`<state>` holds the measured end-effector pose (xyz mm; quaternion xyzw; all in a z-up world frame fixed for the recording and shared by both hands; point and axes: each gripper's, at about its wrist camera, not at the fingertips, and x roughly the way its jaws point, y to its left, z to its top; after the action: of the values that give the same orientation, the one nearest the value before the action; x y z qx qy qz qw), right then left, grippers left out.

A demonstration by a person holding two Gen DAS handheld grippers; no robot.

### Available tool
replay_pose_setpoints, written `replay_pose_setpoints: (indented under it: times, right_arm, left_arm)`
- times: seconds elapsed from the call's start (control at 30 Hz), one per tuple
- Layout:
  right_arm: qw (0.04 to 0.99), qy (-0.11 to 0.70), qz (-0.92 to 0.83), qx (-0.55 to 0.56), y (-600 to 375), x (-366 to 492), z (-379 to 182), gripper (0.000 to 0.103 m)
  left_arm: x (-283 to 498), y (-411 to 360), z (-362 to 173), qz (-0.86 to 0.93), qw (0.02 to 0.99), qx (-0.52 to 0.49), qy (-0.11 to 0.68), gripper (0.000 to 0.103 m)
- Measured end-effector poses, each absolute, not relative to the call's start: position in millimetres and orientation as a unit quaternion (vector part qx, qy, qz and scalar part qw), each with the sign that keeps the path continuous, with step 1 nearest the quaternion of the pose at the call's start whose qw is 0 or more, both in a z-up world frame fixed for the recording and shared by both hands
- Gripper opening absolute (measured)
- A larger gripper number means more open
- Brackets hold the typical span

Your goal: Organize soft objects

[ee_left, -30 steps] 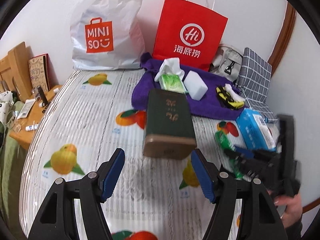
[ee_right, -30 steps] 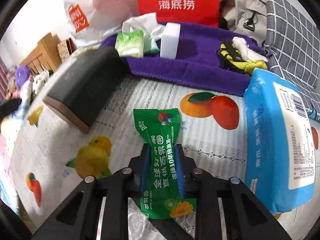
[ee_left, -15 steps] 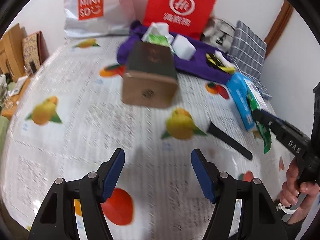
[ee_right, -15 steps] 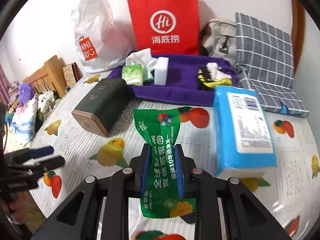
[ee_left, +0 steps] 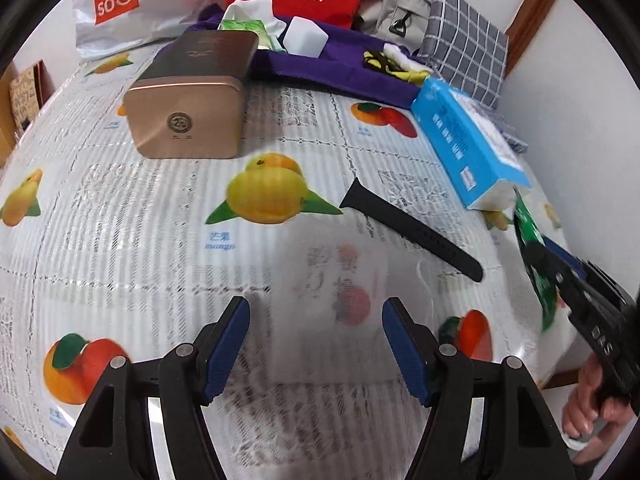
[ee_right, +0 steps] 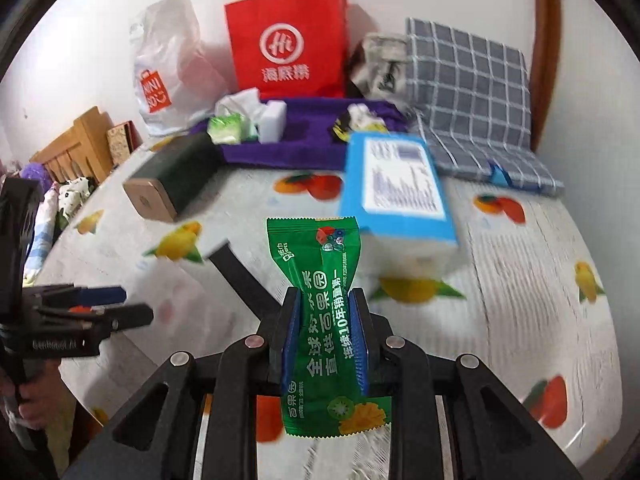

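Note:
My right gripper (ee_right: 325,295) is shut on a green wet-wipe packet (ee_right: 316,248), held above the fruit-print tablecloth (ee_right: 500,280). In the left wrist view the same packet (ee_left: 532,232) shows edge-on at the right. My left gripper (ee_left: 315,306) hangs open over bare cloth, nothing between its fingers. A black strap (ee_left: 408,230) lies ahead of it to the right. Further back lie a blue tissue pack (ee_left: 460,136) and a dark tin box (ee_left: 188,116) with a gold end. A purple towel (ee_left: 332,72) holds a white sponge (ee_left: 306,38), a green tissue pack (ee_left: 244,26) and yellow-black cloth (ee_left: 384,62).
Against the back wall stand a red paper bag (ee_right: 288,40), a white plastic bag (ee_right: 168,68) and a grey bag (ee_right: 380,60). A grey checked cushion (ee_right: 468,80) fills the back right corner. Wooden furniture (ee_right: 76,144) stands beyond the left edge.
Both grippers have drawn back toward the near edge, so the box, towel and tissue pack look farther off. The left one sank toward the cloth and the black strap came into view. The right still grips the packet.

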<state>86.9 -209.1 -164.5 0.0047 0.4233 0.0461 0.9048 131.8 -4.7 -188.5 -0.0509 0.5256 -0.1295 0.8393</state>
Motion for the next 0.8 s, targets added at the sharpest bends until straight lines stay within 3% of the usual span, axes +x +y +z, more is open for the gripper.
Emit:
replay_pose_setpoints:
  times: [0.03, 0.27, 0.8]
  right_arm:
    - [0.903, 0.428, 0.043, 0.007, -214, 85, -170, 0.024]
    - [0.891, 0.451, 0.034, 0.030, -234, 78, -195, 0.024]
    - [0.888, 0.455, 0.029, 0.053, -246, 78, -205, 0.024]
  left_arm:
    - [132, -10, -188, -0.121, 0.845, -0.040, 0.519, 0.065]
    - [134, -23, -183, -0.125, 0.850, -0.026, 0.511, 0.010]
    - [126, 29, -139, -0.100, 0.871, -0.061, 0.477, 0.007]
